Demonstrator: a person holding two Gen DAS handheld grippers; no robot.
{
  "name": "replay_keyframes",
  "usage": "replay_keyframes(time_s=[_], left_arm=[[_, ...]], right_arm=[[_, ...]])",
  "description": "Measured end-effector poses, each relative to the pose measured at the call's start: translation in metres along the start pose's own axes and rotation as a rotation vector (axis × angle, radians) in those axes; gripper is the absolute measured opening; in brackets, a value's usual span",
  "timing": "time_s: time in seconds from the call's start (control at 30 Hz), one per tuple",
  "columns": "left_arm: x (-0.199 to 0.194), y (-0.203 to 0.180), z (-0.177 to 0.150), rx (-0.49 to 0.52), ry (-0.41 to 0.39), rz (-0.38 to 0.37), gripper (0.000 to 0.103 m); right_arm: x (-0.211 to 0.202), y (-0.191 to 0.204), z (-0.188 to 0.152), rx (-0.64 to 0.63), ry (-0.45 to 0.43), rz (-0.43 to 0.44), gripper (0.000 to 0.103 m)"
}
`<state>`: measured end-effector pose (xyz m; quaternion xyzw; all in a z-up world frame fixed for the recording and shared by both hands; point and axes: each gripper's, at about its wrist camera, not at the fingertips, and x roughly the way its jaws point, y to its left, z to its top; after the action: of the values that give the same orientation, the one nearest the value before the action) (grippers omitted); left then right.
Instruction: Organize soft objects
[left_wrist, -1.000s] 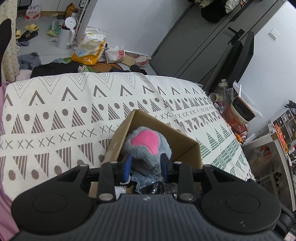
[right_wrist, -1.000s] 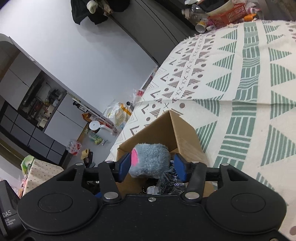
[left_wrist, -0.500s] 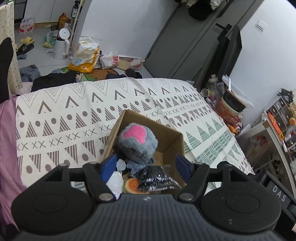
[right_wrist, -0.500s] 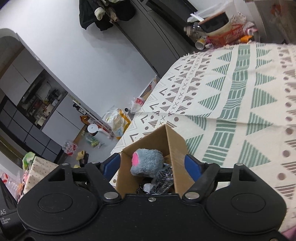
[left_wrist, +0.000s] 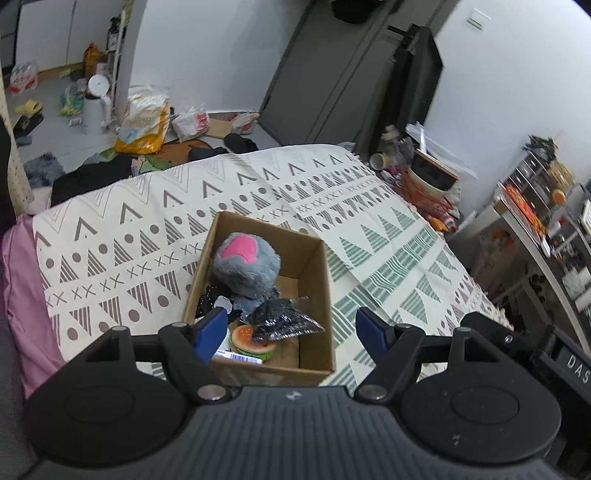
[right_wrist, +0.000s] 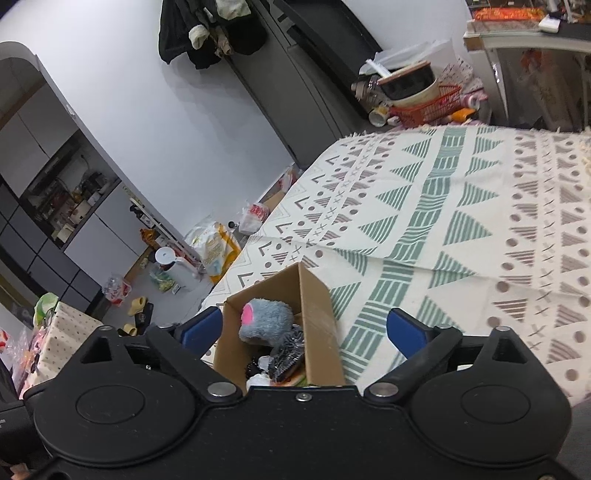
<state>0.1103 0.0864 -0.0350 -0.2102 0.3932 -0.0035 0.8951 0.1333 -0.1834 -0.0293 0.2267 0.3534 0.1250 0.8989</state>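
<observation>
Since one second ago both tools have let go of the grey plush toy and pulled back from the cardboard box, so we now see the box from farther away. The left tool has its blue fingers spread wide and holds nothing; the near part of the box lies between them. The right tool is also spread wide and empty, with the box between its fingers.

The plush toy is round and furry, with a pink patch on top. It sits in the far half of the box, leaning to the left wall. In front of it, nearer to us, lie a crinkled shiny black bag and a soft toy burger; a white label is at the near wall. The box is plain brown cardboard with straight, open top edges.

The box stands on a bed with a woven cover of triangles, dots and crosses. To the right of the box the cover is free and wide; to the left there is also free cover up to a pink sheet at the bed's edge.
</observation>
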Motion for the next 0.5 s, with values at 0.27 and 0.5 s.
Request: replay_keyframes(time_s=[0.27,0.5], left_arm=[[-0.034,-0.022,-0.007,0.092,-0.022,-0.01,0.081],[-0.062,-0.034,-0.016,0.149,-0.051,-0.011,0.096]], right_arm=[[-0.037,-0.001,0.005,-0.038,-0.017,-0.02,0.103],[-0.069,0.0,0.007,-0.072,-0.032,-0.03,0.103]])
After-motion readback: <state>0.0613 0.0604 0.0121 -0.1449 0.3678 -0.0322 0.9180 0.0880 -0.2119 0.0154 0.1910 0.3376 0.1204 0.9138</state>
